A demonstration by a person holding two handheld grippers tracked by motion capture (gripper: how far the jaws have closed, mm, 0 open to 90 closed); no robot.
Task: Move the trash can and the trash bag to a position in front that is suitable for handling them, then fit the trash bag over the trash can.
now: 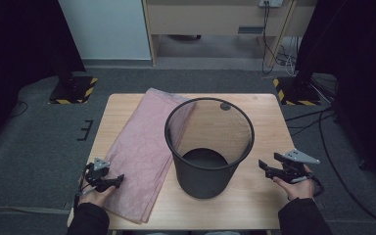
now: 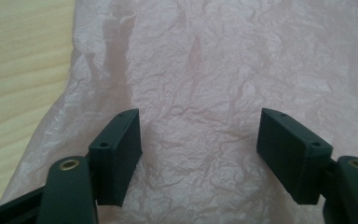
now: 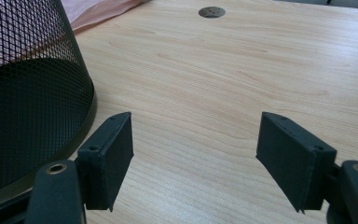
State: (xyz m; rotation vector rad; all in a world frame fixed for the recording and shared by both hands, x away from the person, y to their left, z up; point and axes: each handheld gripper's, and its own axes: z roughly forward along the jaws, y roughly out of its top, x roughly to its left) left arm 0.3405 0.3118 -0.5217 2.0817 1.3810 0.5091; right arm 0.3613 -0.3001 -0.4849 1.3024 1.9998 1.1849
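The pink plastic bag (image 1: 144,152) lies flat and folded on the wooden table (image 1: 254,200), just beside the black mesh bin (image 1: 208,147), on the bin's left as the high view looks. Its far corner slips behind the bin's rim. It is crinkly and thin, and it looks like a liner meant to go inside the bin. It is spread out flat, so a claw can likely pinch up one edge easily.

The left gripper (image 1: 111,182) sits over the near end of the bag, left of the bin. In the left gripper view the bag (image 2: 223,70) lies under the wide-open jaws, and nothing is pinched between them. It seems ready to close on the bag.

The bin stands upright in the middle of the table with its mouth open at the top. It is empty inside, so it is ready for a liner.

The right gripper (image 1: 269,171) is on the other side of the bin, near its base but not touching. Its jaws are wide too, with bare table between them. In the right gripper view the bin's mesh wall (image 3: 28,93) stands close by. This hand may be there to hold the bin steady.

I can read no words, brand or label on the bag, the bin or the grippers.
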